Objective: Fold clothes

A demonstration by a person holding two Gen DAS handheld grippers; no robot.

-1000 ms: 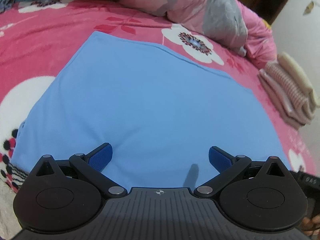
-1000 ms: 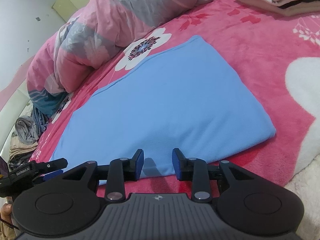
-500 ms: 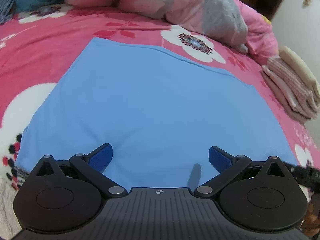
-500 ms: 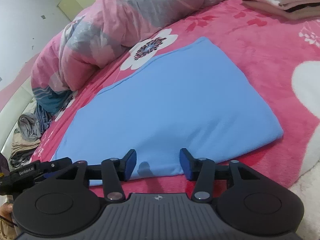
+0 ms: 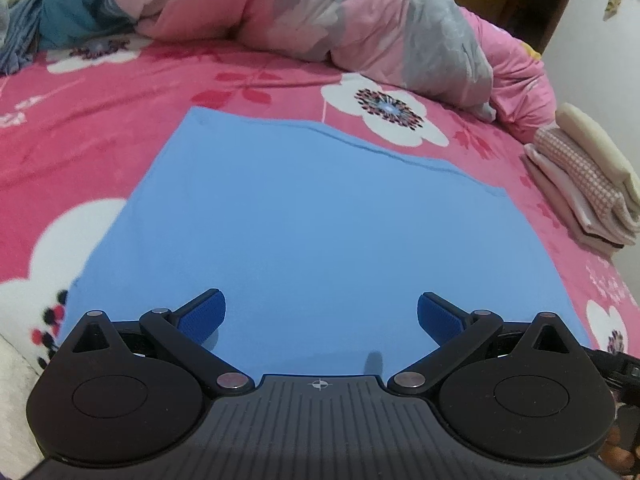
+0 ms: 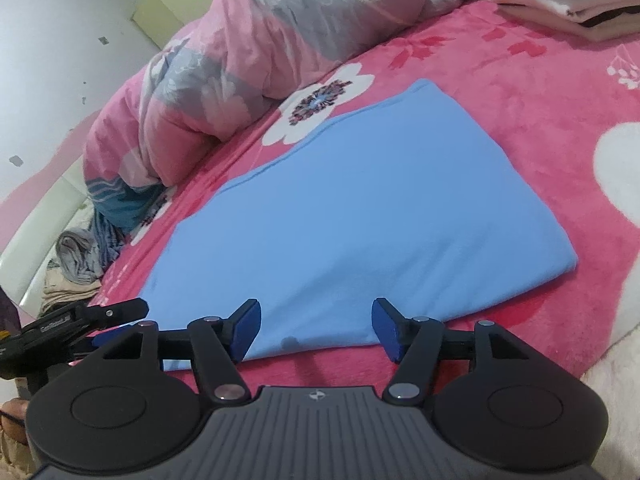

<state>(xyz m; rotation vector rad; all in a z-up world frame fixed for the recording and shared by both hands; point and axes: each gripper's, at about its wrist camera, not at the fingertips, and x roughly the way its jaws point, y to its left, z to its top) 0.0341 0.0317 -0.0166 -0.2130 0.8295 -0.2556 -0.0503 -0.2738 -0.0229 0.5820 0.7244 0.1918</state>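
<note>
While the folded blue garment (image 5: 320,232) lay flat on the pink flowered blanket (image 5: 80,128), the left gripper (image 5: 320,314) hung over its near edge, jaws spread wide and empty. Beside it, the right gripper (image 6: 316,326) had just been opening its jaws, nothing pinched between them. A crumpled quilt (image 5: 320,12) sat behind the garment, folded clothes (image 5: 584,184) off to the side.
</note>
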